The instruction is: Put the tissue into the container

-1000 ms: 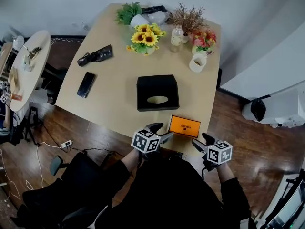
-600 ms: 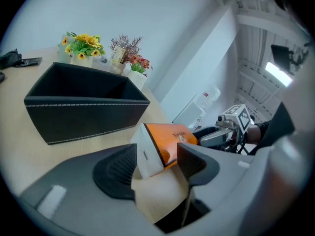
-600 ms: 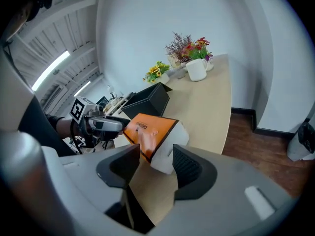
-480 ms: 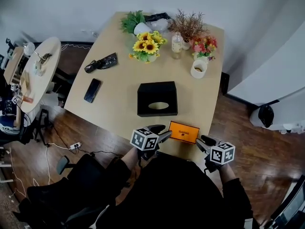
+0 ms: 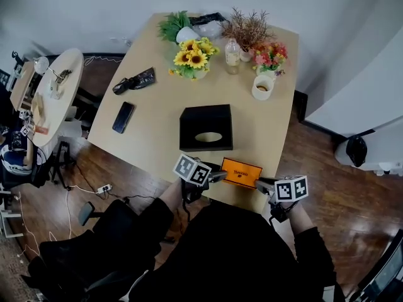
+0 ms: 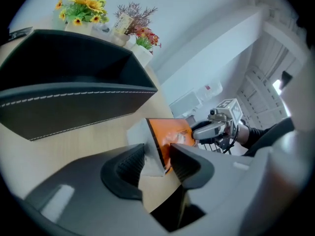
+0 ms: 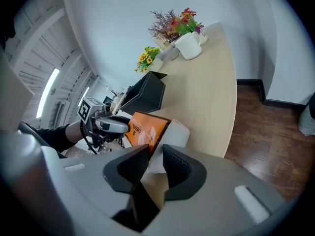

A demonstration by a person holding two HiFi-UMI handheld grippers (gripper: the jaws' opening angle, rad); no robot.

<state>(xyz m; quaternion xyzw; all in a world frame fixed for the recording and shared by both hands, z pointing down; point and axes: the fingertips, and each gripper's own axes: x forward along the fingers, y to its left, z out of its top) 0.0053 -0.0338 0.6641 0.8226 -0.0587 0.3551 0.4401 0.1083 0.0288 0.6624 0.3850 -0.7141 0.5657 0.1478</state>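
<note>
Here the orange tissue pack (image 5: 242, 172) lies on the bench (image 5: 151, 118) just in front of the black container (image 5: 206, 127) (oval slot facing up), a little to its right. The left gripper (image 5: 217, 176) has just been closing, and its fingers now clench the pack's left end. The right gripper (image 5: 263, 184), likewise just closing, clenches the opposite end.

We wear a black long-sleeved top (image 5: 233, 250). Our left gripper (image 5: 219, 177) and right gripper (image 5: 264, 182) are dark grey moulded plastic, each carrying a white cube (image 5: 192, 170) printed with black square markers. Their fingers (image 6: 129, 164) have black ribbed pads, and thin black cables (image 6: 224, 144) loop underneath.
</note>
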